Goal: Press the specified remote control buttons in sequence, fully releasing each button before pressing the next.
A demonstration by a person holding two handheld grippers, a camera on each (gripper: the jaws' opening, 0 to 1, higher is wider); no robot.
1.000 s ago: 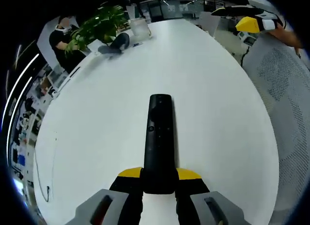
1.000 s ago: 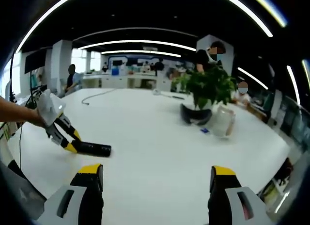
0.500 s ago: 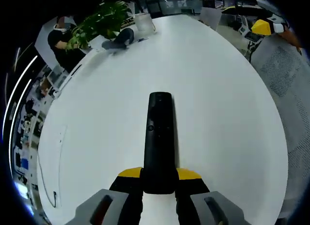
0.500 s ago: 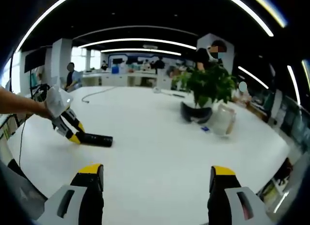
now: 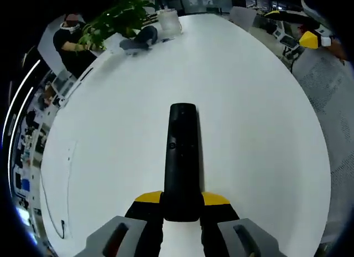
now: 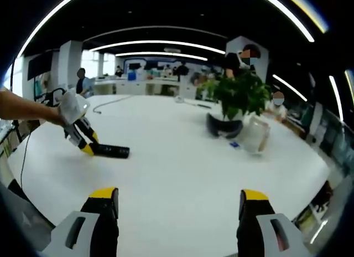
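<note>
The black remote control point(image 5: 181, 157) lies flat on the white table point(image 5: 260, 135), its near end clamped by the left gripper point(image 5: 181, 202). The right gripper point(image 6: 180, 204) hovers well apart, jaws spread and empty. Judged best: steady the remote, then descend one fingertip squarely onto the target button and lift fully clear.

The long black remote control point(image 5: 181, 157) has its near end hidden between the left gripper's point(image 5: 181, 204) yellow-tipped jaws; its button markings are too small to read.
</note>
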